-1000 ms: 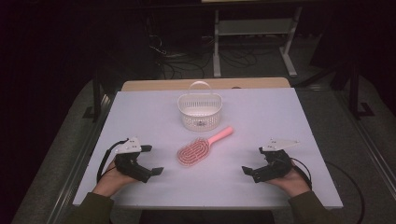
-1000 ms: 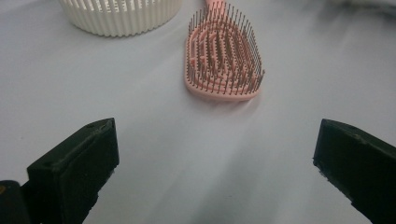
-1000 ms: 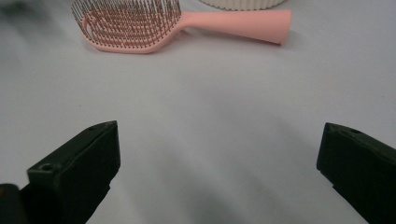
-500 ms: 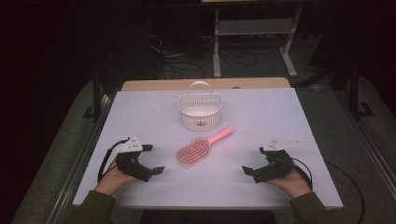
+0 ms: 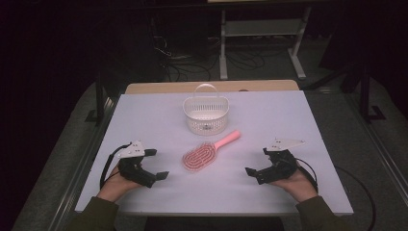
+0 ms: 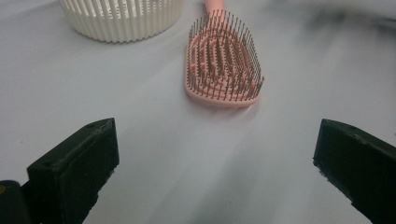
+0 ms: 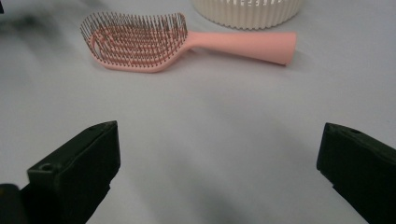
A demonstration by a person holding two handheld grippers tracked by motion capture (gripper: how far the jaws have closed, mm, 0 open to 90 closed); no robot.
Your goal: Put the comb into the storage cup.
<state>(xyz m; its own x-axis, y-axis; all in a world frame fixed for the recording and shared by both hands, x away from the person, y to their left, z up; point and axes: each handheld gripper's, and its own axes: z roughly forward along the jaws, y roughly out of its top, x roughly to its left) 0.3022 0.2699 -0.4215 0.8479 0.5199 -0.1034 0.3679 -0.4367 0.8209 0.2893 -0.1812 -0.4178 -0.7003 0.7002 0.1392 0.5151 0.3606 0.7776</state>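
Since the frames of a second and half a second ago, nothing on the table has shifted: both hands rest where they were and the brush lies as it did. Nearest you, your left gripper (image 5: 155,165) sits low at the near left of the white table (image 5: 298,120) with its jaws spread wide and nothing between them; your right gripper (image 5: 259,162) mirrors it at the near right, jaws equally wide and empty. Between the two, slightly farther out, lies the pink hairbrush (image 5: 208,151), bristles up and flat on the surface. Its long axis runs on a diagonal: the oval head (image 6: 221,58) points toward the near left, and the handle (image 7: 243,44) points toward the far right. Judged from this layout, the head lies ahead of your left gripper and near it, while the handle lies across the line of your right gripper, side-on to it. Either hand is about equally close. Beyond the brush stands the white slatted basket (image 5: 206,114), upright with its handle raised; the brush handle ends just beside its base, and contact cannot be confirmed.
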